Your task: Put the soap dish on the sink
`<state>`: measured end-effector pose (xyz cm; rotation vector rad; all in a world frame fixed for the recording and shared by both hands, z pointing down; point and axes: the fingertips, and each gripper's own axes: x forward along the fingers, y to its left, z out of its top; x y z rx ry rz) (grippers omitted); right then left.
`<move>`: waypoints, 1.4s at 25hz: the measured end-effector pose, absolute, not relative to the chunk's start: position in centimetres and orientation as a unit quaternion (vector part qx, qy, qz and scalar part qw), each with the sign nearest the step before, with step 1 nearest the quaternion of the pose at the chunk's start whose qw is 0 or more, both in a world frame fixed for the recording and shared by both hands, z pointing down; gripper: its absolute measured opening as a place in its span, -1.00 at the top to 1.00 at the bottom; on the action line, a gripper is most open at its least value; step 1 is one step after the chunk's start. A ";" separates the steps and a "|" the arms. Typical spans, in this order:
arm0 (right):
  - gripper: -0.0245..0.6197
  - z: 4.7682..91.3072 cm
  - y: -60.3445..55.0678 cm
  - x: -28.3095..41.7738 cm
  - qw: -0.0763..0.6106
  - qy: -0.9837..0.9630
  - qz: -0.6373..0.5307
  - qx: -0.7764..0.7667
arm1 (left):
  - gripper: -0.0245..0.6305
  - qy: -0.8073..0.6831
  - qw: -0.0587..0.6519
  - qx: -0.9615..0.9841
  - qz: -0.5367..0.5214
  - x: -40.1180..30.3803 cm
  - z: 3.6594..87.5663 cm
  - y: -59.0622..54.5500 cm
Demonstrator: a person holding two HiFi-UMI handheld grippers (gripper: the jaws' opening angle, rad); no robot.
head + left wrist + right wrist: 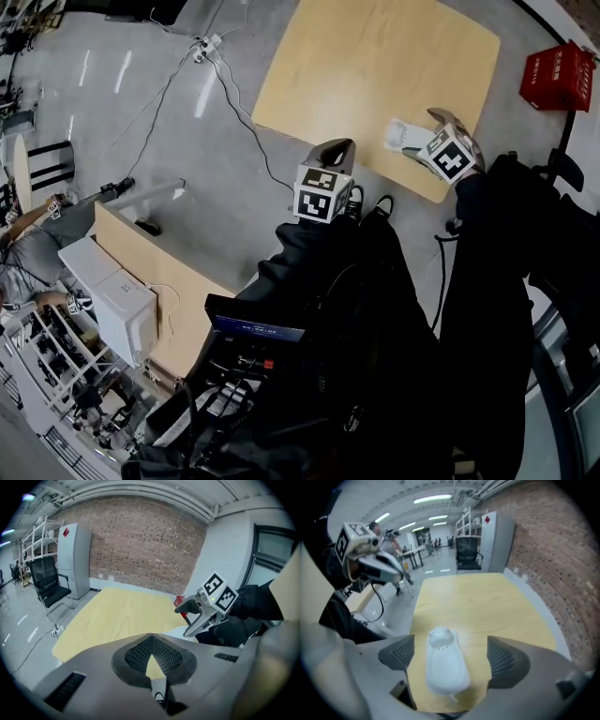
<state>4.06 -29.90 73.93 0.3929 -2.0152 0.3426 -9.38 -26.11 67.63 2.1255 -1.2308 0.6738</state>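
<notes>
The white soap dish (444,663) lies on the light wooden table (473,602), close to its near edge. My right gripper (450,656) is open around it, one pad on each side, neither touching. In the head view the soap dish (399,134) shows just ahead of my right gripper (419,138). My left gripper (337,150) hangs off the table's near edge over the floor. In the left gripper view its jaws are shut on nothing (152,660). No sink shows in any view.
A red crate (557,75) stands on the floor right of the table. A cable (234,103) runs over the grey floor to the left. A counter with white boxes (122,300) is at lower left. Beyond the table are a black chair (49,585) and a grey cabinet (75,557).
</notes>
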 end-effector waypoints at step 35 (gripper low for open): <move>0.90 31.2 -25.2 13.6 0.015 -0.828 -0.025 0.560 | 0.92 -0.465 0.006 0.885 0.003 -2.5 33.8 -29.9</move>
